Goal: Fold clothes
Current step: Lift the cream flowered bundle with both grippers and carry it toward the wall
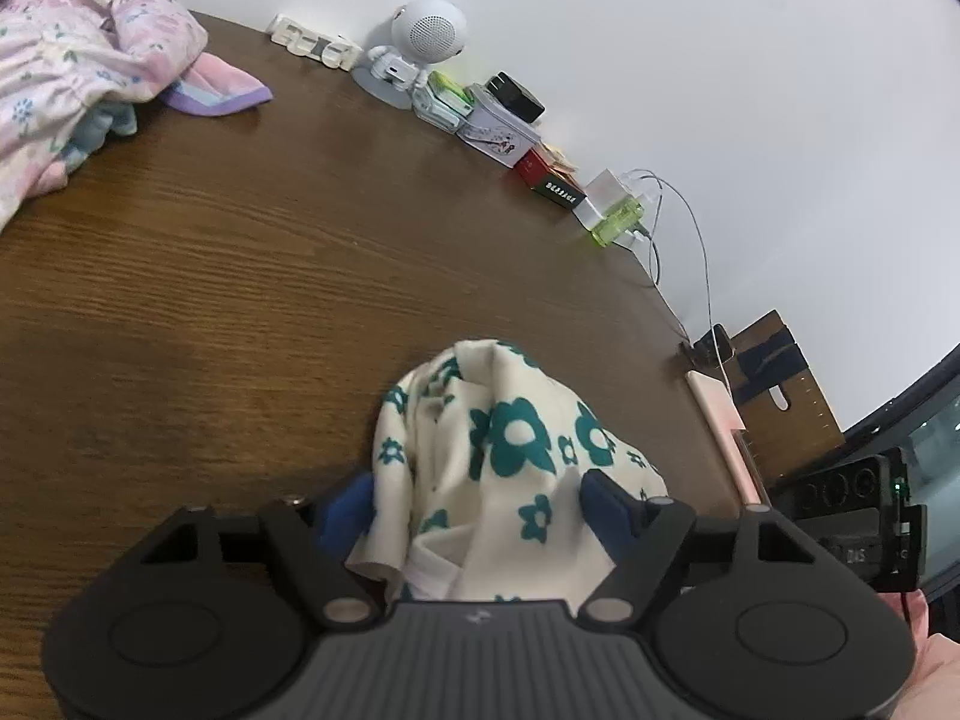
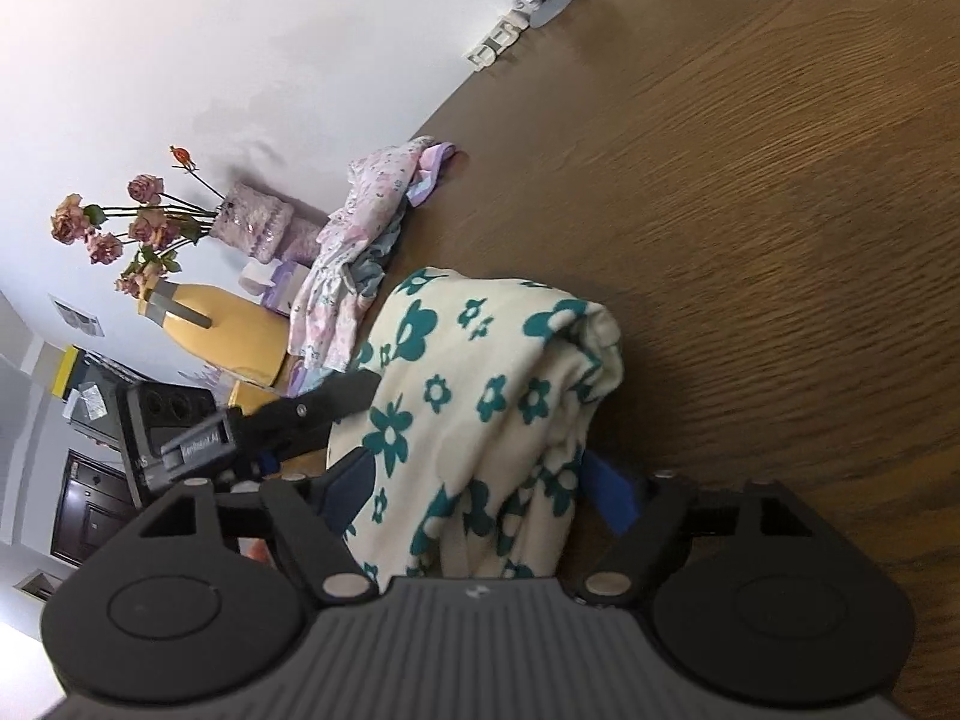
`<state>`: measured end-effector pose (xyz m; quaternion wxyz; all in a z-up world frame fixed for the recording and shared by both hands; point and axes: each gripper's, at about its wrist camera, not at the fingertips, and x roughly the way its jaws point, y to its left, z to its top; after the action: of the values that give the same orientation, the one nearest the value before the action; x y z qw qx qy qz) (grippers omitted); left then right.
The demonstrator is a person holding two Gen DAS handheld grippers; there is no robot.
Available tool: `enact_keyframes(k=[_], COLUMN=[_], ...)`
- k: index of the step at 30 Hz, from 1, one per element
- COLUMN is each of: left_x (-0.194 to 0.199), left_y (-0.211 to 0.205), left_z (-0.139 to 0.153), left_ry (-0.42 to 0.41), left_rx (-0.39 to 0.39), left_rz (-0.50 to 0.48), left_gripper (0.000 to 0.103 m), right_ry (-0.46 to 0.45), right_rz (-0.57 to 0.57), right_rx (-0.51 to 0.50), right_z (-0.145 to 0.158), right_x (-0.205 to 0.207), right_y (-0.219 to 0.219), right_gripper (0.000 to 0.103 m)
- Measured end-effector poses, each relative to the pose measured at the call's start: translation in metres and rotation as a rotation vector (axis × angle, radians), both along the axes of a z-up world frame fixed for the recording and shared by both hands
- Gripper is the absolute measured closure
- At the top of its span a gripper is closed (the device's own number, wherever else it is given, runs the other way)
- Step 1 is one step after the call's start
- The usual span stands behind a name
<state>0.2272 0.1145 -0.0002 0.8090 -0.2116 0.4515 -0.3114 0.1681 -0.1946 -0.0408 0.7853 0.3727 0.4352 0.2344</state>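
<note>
Left gripper: blue fingers were set apart on either side of a bunch of the cream garment with teal flowers. Cloth filled the gap and draped over both of them; the gripper was clenched on the garment. The fabric rose in a peak in front of the camera, above the brown wooden table.

Right gripper: likewise clamped on the same garment, blue fingers pressing a thick fold from both sides. The cloth hung in a rounded hump over the table. In the right wrist view, part of the left gripper's black body showed just to the left of the cloth, touching its edge.

Middle distance: a heap of pink floral clothes lay on the table, well apart from the held garment, with a purple-edged piece poking out from under it.

Far edge, along the white wall: a white round speaker figure, a printed tin, a red box, a green translucent item with white cables. Right wrist view also showed a yellow jug and dried roses in a pink vase beyond the pink clothes.
</note>
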Motion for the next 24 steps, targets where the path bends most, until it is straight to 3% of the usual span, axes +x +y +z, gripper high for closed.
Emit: enact_keyframes(k=[5, 7, 9, 17, 24], left_x=[-0.006, -0.01, -0.016, -0.036, -0.029], left_y=[-0.003, -0.004, -0.004, -0.004, -0.012], left_z=[-0.003, -0.004, -0.005, -0.009, 0.01], left_ry=[0.006, 0.007, 0.006, 0.003, -0.052], left_rx=[-0.02, -0.038, -0.06, -0.161, -0.213], left_rz=[0.02, 0.048, 0.078, 0.215, 0.291], left_gripper=[0.042, 0.045, 0.049, 0.053, 0.053], right_ry=[-0.008, -0.007, 0.0, -0.044, -0.134], right_rz=[-0.021, -0.031, -0.038, -0.032, 0.006], right_rx=[0.01, 0.016, 0.035, 0.062, 0.046], right_z=[-0.006, -0.009, -0.014, -0.012, 0.013], right_x=[0.004, 0.006, 0.006, 0.014, 0.033], right_y=[0.002, 0.001, -0.002, -0.012, -0.019], right_gripper=[0.042, 0.06, 0.064, 0.07, 0.071])
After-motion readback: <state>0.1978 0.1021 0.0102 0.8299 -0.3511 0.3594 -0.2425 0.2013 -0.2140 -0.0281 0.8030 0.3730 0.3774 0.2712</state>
